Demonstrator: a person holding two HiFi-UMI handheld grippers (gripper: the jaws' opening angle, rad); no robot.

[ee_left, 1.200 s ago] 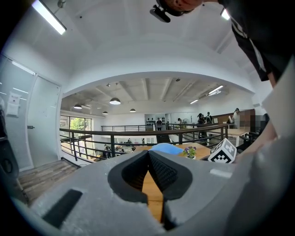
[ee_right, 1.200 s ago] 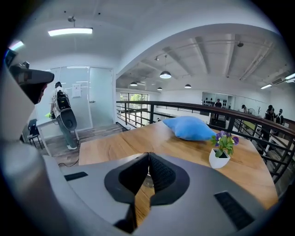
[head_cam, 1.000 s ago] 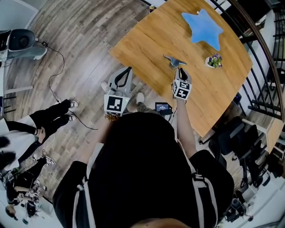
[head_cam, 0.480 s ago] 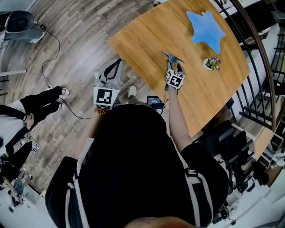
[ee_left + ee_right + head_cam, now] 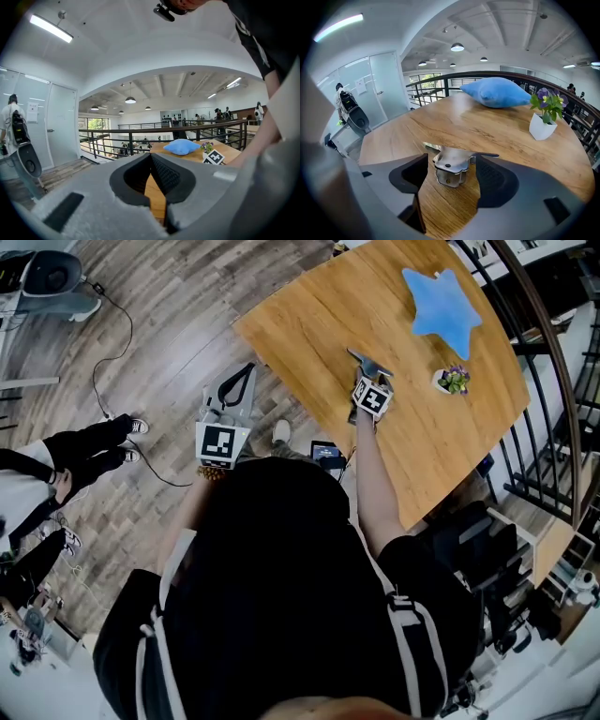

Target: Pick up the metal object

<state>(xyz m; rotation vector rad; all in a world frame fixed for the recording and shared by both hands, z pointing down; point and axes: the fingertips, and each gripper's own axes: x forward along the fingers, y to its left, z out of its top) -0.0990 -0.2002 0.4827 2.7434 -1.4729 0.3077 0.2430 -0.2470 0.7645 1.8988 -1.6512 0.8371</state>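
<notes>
The right gripper [image 5: 368, 378] has pushed forward across the bench [image 5: 309, 315] and now it straddles the metal bracket [image 5: 452, 166]. The jaws are opening, spreading wide on either side, pads clear of the metal! The bracket sits on the wood, in from the near edge, towards the middle of the bench. Beyond it a blue star-shaped cushion [image 5: 441, 306] lies by the far edge, and a small potted plant [image 5: 453, 381] stands toward the right-hand edge. The left gripper [image 5: 242, 388] hangs off the bench, out over the wooden floor [image 5: 169, 315], jaws clenched on nothing.
</notes>
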